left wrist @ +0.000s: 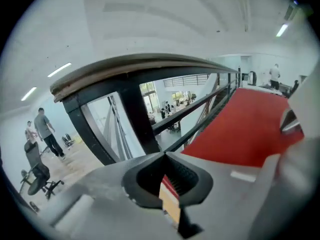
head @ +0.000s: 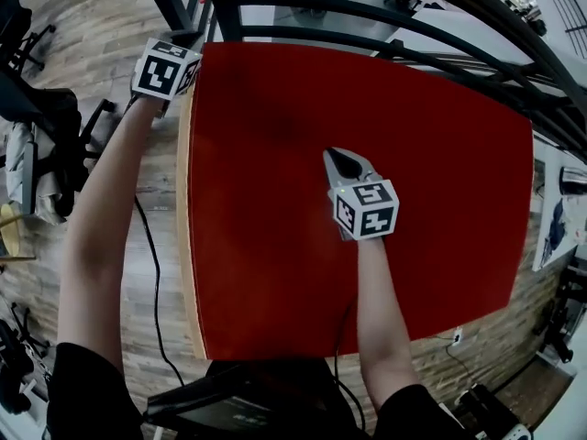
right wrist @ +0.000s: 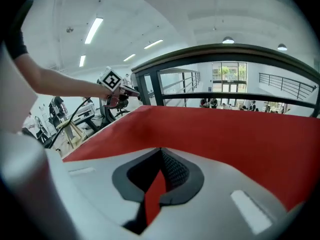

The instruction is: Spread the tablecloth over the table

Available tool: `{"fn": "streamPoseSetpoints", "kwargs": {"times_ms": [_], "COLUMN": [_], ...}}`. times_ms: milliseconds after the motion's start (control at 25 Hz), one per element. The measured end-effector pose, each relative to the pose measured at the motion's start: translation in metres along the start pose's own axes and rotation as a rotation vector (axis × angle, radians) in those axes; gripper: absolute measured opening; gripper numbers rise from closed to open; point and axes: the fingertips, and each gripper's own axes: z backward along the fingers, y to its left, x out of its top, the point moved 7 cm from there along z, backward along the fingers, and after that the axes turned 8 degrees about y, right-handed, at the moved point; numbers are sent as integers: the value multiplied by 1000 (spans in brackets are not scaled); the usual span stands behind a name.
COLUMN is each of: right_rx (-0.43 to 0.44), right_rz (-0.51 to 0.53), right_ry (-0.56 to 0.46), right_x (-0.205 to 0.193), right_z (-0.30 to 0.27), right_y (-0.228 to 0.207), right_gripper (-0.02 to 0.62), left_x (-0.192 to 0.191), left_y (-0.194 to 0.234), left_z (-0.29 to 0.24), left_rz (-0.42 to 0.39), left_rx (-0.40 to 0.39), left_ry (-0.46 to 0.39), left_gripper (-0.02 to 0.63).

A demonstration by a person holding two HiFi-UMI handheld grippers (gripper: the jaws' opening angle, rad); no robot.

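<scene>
A red tablecloth (head: 275, 246) lies flat over the table, reaching almost to its edges; a strip of the table's wooden edge (head: 186, 246) shows along the left side. My left gripper (head: 171, 49) is at the table's far left corner, just off the cloth's corner, its tips hidden under the marker cube. In the left gripper view its jaws (left wrist: 163, 156) are shut, with cloth (left wrist: 250, 129) and wood seen below them. My right gripper (head: 342, 160) hovers over the middle of the cloth, shut with nothing gripped (right wrist: 160, 151). The right gripper view also shows the left gripper (right wrist: 125, 91) beside the cloth's corner (right wrist: 144, 107).
A black metal railing (head: 367, 16) runs along the table's far side and curves down the right. Office chairs (head: 55, 136) stand on the wooden floor to the left, and a black cable (head: 151, 273) trails there. A dark chair (head: 238, 397) is at the near edge.
</scene>
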Motion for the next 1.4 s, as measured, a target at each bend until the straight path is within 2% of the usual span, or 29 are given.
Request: {"fn": "streamPoseSetpoints", "kwargs": {"times_ms": [200, 360, 560, 760, 840, 880, 1000, 1080, 1200, 1400], "right_rx": [-44, -96, -240, -325, -343, -352, -389, -419, -409, -424], "right_rz": [37, -65, -79, -105, -134, -142, -116, -95, -66, -92], "right_ry": [10, -51, -63, -63, -69, -66, 7, 72, 107, 115], "right_x": [-11, -27, -59, -100, -120, -127, -148, -170, -189, -182], "right_z": [-2, 40, 119, 188, 206, 211, 214, 217, 217, 212], "right_y": [26, 8, -65, -172, -221, -246, -315, -349, -366, -360], "right_gripper": [8, 8, 8, 8, 8, 8, 8, 8, 8, 8], "left_x": [-42, -71, -70, -52, -44, -42, -45, -55, -72, -74], "left_y": [-90, -183, -279, -361, -382, -385, -377, -371, -362, -351], "left_z": [58, 83, 108, 109, 98, 90, 69, 60, 55, 57], "left_rz": [89, 137, 235, 348, 394, 410, 423, 423, 469, 479], "left_rx": [-140, -197, -261, -284, -249, -202, 10, 108, 133, 130], "left_ry": [-75, -71, -84, -66, -40, -23, 61, 126, 171, 164], "left_gripper": [6, 6, 6, 6, 5, 5, 6, 6, 9, 8]}}
